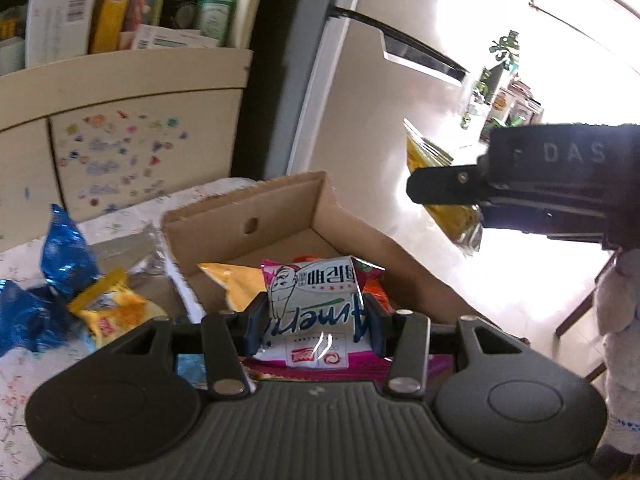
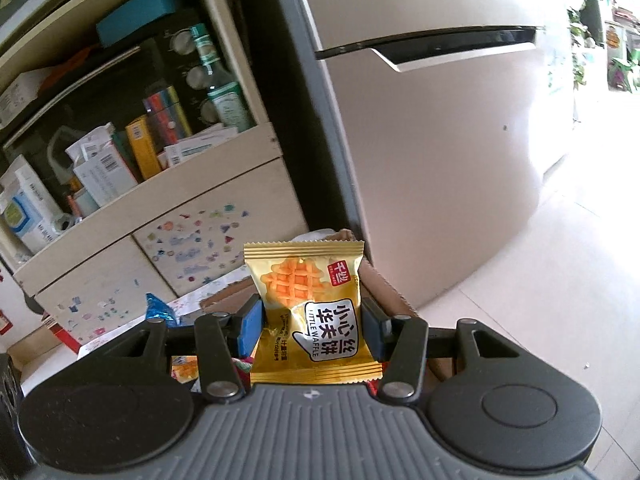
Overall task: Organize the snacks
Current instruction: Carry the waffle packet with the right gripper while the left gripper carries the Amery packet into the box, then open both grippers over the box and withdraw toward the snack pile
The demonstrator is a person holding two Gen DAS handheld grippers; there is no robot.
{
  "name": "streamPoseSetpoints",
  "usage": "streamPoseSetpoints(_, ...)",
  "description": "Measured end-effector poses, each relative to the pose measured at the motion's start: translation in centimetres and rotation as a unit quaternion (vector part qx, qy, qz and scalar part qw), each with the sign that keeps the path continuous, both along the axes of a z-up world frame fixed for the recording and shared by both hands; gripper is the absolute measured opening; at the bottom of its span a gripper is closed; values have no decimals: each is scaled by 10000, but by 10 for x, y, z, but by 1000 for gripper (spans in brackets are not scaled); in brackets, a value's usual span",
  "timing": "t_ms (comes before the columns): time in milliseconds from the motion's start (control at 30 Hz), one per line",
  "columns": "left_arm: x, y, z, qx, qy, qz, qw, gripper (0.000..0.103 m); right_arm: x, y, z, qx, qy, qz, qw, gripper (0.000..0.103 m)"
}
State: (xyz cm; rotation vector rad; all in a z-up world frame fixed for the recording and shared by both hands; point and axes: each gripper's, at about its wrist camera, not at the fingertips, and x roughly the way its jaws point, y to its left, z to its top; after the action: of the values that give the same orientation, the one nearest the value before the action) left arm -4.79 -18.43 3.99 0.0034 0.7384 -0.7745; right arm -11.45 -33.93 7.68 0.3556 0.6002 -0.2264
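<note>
While both fingers clamp snack packets, the cardboard box is half hidden.

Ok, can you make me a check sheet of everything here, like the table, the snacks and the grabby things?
Surface: table with a flowery cloth.
Job's things: open cardboard box; silver-pink snack pack; yellow waffle pack.
Clutter: blue foil packs and a yellow pack loose beside the box.
Grippers: left hand-held gripper shut on the silver-pink snack pack; right hand-held gripper shut on the yellow waffle pack.
Cables: nothing seen.
Surroundings: shelf of boxes and bottles, fridge.
</note>
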Motion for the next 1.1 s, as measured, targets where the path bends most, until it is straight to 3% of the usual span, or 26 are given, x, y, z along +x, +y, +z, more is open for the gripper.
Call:
streamPoseSetpoints(200,-10,-17,-8,-27,94,-336,9994,48,-2,-9,-5,45,127,-312,9994,58)
streamPoseSetpoints(267,-14,-21,-11,-16,161,-439,9989,56,-2,-11,-6,26,155,-428,9990,61)
streamPoseSetpoints(333,-19,-22,-13,-41,170,-483,9987,74,-3,-14,-7,89,150,-508,9986,69)
streamPoseSetpoints(467,-23,-19,-9,-46,25,-449,9990,79,-4,-14,-6,189,106,-516,9984,72)
streamPoseSetpoints(833,-7,13,2,3,98,194,9998,81,1,-5,-9,268,94,-256,9993,77)
streamPoseSetpoints(1100,17,60,19,151,47,922,9956,83,7,11,-7,282,9,144,9995,80)
